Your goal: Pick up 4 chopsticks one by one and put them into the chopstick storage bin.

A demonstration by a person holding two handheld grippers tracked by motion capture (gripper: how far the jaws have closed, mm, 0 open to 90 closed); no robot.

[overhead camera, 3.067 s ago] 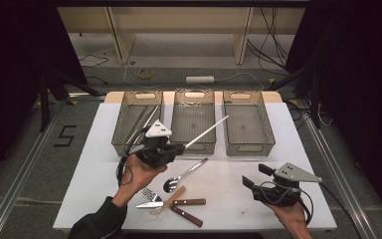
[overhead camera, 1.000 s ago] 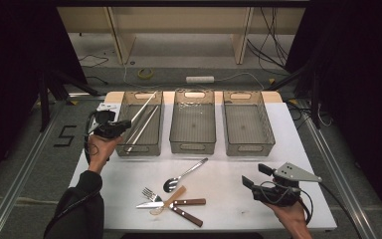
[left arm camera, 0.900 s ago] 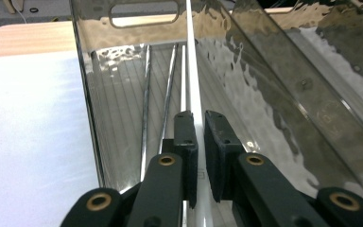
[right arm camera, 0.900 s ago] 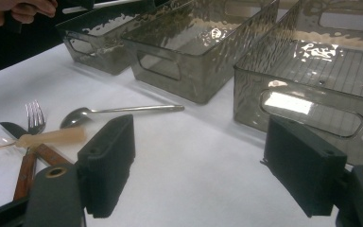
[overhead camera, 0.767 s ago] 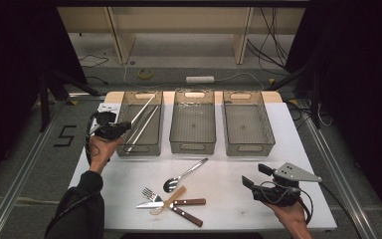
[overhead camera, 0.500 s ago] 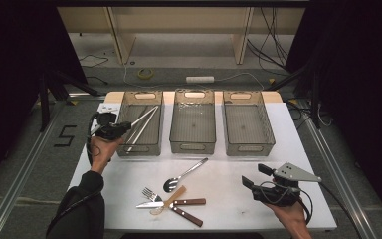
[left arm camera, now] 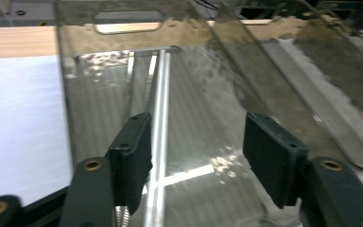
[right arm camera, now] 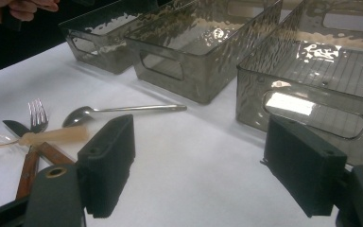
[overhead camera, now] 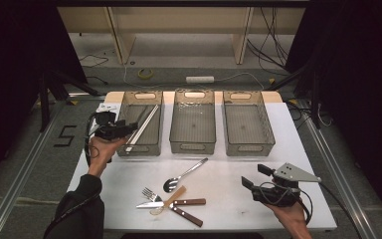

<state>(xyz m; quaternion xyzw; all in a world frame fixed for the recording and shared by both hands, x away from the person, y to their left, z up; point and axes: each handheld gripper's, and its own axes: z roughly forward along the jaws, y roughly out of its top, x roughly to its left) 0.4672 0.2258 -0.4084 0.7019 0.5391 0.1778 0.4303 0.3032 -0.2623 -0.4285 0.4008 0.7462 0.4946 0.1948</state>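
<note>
Three bins (overhead camera: pixel 194 127) sit mid-frame; metal sticks (overhead camera: pixel 142 124) lie in the left one. Left gripper (left arm camera: pixel 196 151) fingers have just opened, holding nothing; right gripper (right arm camera: pixel 198 165) gapes empty.

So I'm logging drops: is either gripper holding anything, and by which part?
Nothing. The left gripper has just opened; the chopsticks lie in the left bin. The right gripper is open.

- Left gripper (overhead camera: pixel 122 130) at near left corner of left bin (overhead camera: pixel 140 123); jaws have just been opening, nothing gripped.
- Long metal chopsticks (overhead camera: pixel 143 127) lie slanted inside that bin.
- Middle bin (overhead camera: pixel 194 122), right bin (overhead camera: pixel 247 123) alongside.
- Spoon (overhead camera: pixel 183 176), fork (overhead camera: pixel 150 193), knives (overhead camera: pixel 181 208) on white table (overhead camera: pixel 219 169).
- Right gripper (overhead camera: pixel 252 177) rests near the right front, apart from cutlery.
</note>
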